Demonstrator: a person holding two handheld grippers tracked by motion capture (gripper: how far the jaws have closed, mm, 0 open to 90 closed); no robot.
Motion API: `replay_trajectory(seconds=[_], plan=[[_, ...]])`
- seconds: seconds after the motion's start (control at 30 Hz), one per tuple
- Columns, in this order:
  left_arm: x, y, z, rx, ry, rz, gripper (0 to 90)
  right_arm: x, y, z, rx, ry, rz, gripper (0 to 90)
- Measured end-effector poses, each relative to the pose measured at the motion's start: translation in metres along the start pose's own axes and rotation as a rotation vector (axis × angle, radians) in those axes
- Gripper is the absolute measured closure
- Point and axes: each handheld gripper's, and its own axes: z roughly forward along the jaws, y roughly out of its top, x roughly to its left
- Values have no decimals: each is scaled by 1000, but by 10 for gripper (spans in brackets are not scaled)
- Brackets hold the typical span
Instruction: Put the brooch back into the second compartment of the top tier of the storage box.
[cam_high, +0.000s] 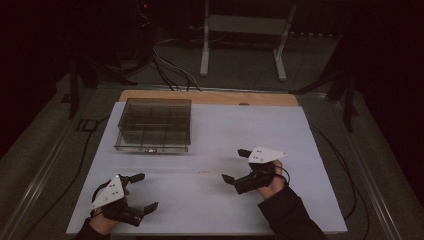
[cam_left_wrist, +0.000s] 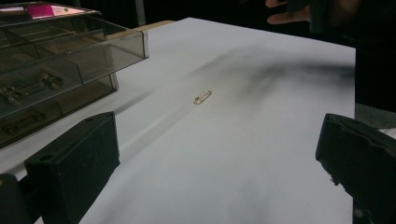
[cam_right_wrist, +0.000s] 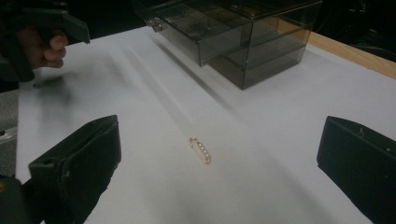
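Note:
A small gold clip-like piece lies on the white table top between my hands; it also appears as the gold piece and the gold piece. A smoky clear drawer box stands at the back left, its upper drawer pulled out a little, seen as the box and the box. My left gripper rests near the front left edge, open and holding nothing. My right gripper sits right of the piece, open, jaws wide apart with the piece ahead of them.
The white sheet covers a wooden table whose edge shows at the back. Cables and a white stand are on the floor beyond. The box's drawers hold small metal items.

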Motion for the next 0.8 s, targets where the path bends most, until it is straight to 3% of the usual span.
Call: replay_trajectory(seconds=[0.8], plan=[[0,-1,0,1,-3,-2,6,-8,3,54,88,86,10,0]])
